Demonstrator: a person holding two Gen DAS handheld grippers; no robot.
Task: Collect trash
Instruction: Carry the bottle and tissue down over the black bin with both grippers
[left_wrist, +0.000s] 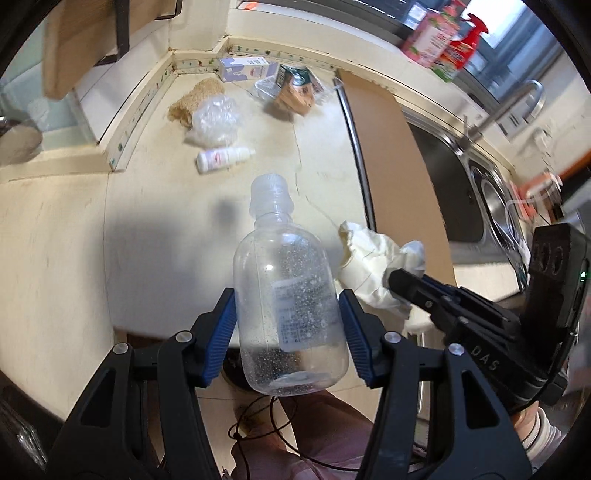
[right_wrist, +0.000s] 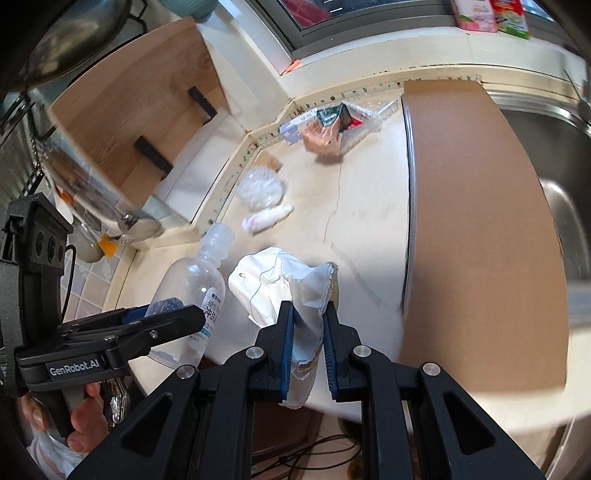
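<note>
A wide bare strip of the cream stone counter (left_wrist: 147, 206) is lying open in front, so a gripper could pass there. Further back, a small white squeeze bottle (left_wrist: 223, 158), a crumpled clear plastic wrap (left_wrist: 214, 123) and a tan loofah sponge (left_wrist: 190, 99) are standing in the way. A torn brown carton (left_wrist: 293, 94) is blocking the back corner. On the right, a flat brown cardboard sheet (left_wrist: 399, 158) is covering part of the steel sink (left_wrist: 491, 199).
</note>
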